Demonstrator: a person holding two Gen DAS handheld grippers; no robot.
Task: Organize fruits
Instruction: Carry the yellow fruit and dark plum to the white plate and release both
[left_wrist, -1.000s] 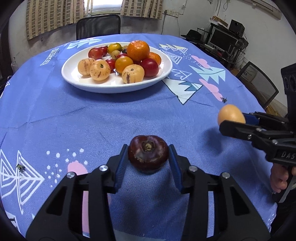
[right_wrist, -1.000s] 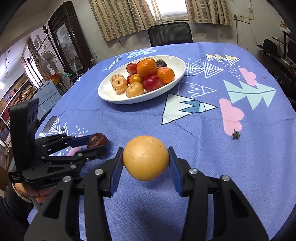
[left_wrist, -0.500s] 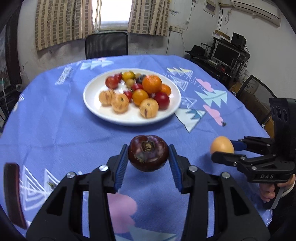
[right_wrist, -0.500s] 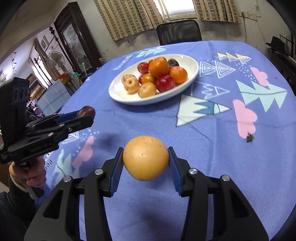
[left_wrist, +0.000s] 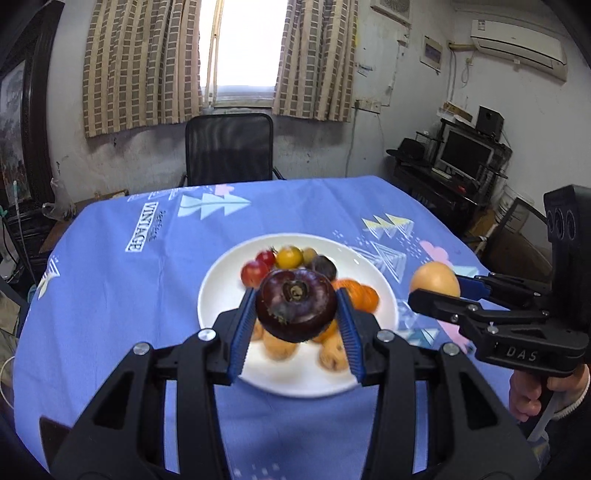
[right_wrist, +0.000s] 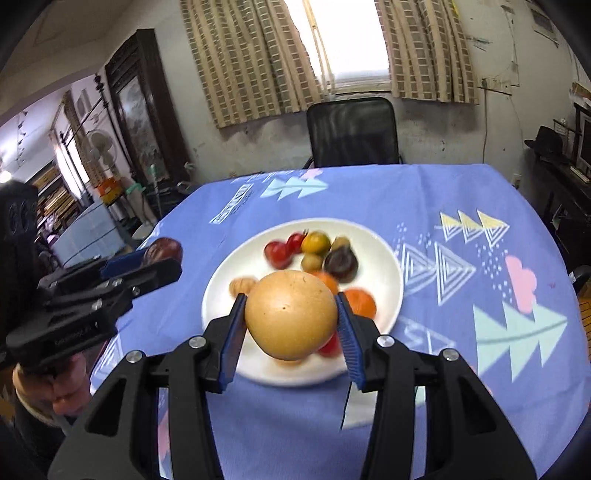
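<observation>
Two fruits held above the plate

A dark purple fruit (left_wrist: 295, 308) is clamped in the left gripper (left_wrist: 296, 314) and a yellow-tan fruit (right_wrist: 291, 319) in the right gripper (right_wrist: 291, 325), both over the near side of the white plate (right_wrist: 384, 280) of mixed fruit, which sits on the blue-clothed desk (left_wrist: 110, 295).

"VINTAGE" on the tablecloth (left_wrist: 110, 280); "DAS" on the right gripper (left_wrist: 436, 291).

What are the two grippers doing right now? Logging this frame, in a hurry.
Left gripper: closed on the dark purple fruit.
Right gripper: closed on the yellow fruit.
</observation>
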